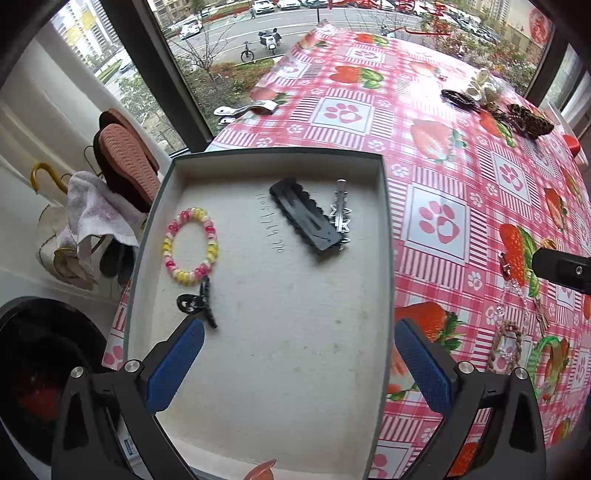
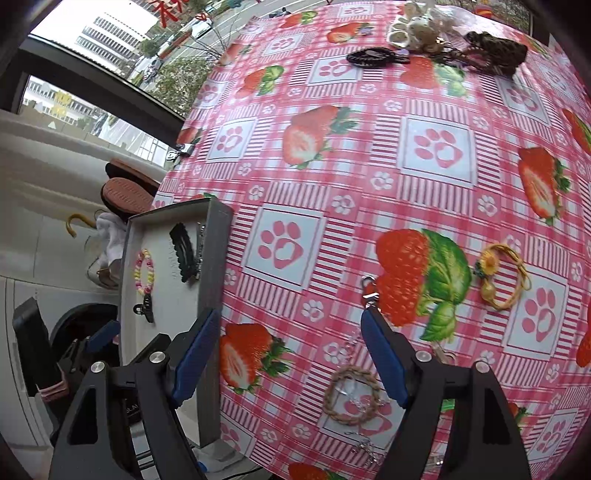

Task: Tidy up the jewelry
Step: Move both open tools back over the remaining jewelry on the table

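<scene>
My left gripper [image 1: 297, 328] hangs open over the grey tray [image 1: 386, 229], nothing between its blue pads. In the tray lie a pink and yellow bead bracelet [image 1: 190, 245], a black scalloped hair clip [image 1: 304, 214], a silver clip [image 1: 341, 210] and a small black claw clip [image 1: 197, 302]. My right gripper [image 2: 290, 317] is open above the strawberry tablecloth [image 2: 436, 147], right of the tray [image 2: 218, 258], and holds nothing. A braided brown bracelet [image 2: 352, 395] lies below its right finger. A yellow flower bracelet [image 2: 502, 277] rests further right.
At the far side of the table are a black coil hair tie [image 2: 369, 57], a leopard scrunchie [image 2: 495, 51] and cream pieces [image 2: 406, 33]. A metal clamp [image 1: 243, 109] grips the table's left edge. Beyond that edge stand slippers [image 1: 125, 162], a towel [image 1: 92, 210] and a dark round bin [image 1: 40, 362].
</scene>
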Motion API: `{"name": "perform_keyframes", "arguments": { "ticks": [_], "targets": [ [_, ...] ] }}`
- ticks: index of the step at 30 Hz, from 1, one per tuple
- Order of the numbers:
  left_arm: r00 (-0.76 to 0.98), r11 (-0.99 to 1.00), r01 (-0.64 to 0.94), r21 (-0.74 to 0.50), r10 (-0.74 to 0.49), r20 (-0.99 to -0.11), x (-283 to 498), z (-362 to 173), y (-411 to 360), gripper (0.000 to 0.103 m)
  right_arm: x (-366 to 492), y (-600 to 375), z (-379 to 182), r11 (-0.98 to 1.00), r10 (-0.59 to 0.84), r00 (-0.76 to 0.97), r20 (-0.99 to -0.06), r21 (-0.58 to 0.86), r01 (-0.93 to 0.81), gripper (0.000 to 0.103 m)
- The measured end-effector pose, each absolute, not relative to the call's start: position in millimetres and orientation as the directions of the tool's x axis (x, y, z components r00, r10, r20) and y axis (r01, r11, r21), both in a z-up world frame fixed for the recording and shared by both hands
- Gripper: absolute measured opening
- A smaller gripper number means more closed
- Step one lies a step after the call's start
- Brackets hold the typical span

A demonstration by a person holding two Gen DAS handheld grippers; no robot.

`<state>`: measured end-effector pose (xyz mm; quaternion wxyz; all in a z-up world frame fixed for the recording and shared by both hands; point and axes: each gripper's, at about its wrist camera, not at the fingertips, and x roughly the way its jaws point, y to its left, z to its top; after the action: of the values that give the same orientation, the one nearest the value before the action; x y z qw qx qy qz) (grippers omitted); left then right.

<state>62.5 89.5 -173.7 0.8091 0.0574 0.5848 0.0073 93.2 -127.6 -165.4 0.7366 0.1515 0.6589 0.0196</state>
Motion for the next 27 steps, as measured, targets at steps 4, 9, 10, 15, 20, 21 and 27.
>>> {"name": "perform_keyframes", "arguments": {
  "ticks": [4,9,10,15,20,21,27],
  "targets": [
    [0.323,0.983,0.143,0.114,0.063,-0.944,60.3,-171.9,53.2,0.103,67.6,-171.1,-164.8,0.940,0.179,0.119,-0.977,0.205,0.271,0.081],
    [0.308,0.973,0.210,0.094,0.026,-0.951,56.5,-174.2,18.1,0.103,38.1,-210.7,-161.8,0.924,0.124,0.104,-0.987,0.153,0.350,0.081],
    [0.306,0.971,0.222,0.092,0.020,-0.952,54.9,-174.8,11.6,0.103,32.9,-216.3,-160.7,0.923,0.112,0.102,-0.988,0.142,0.357,0.081],
    [0.267,0.957,0.280,0.074,-0.004,-0.964,47.8,-184.5,-13.7,0.103,4.9,-237.1,-159.4,0.923,0.065,0.077,-0.995,0.089,0.374,0.081],
    [0.217,0.947,0.317,0.058,-0.013,-0.976,42.1,-201.0,-28.5,0.103,-17.7,-247.1,-160.0,0.929,0.029,0.048,-0.998,0.045,0.367,0.081],
    [0.209,0.945,0.322,0.054,-0.015,-0.978,40.6,-203.7,-30.7,0.103,-22.0,-248.5,-160.6,0.930,0.023,0.042,-0.999,0.037,0.365,0.081],
    [0.180,0.939,0.342,0.042,-0.022,-0.983,34.5,-216.0,-39.9,0.103,-34.4,-249.7,-168.7,0.942,-0.006,0.007,-1.000,-0.004,0.336,0.081]
  ]
}}
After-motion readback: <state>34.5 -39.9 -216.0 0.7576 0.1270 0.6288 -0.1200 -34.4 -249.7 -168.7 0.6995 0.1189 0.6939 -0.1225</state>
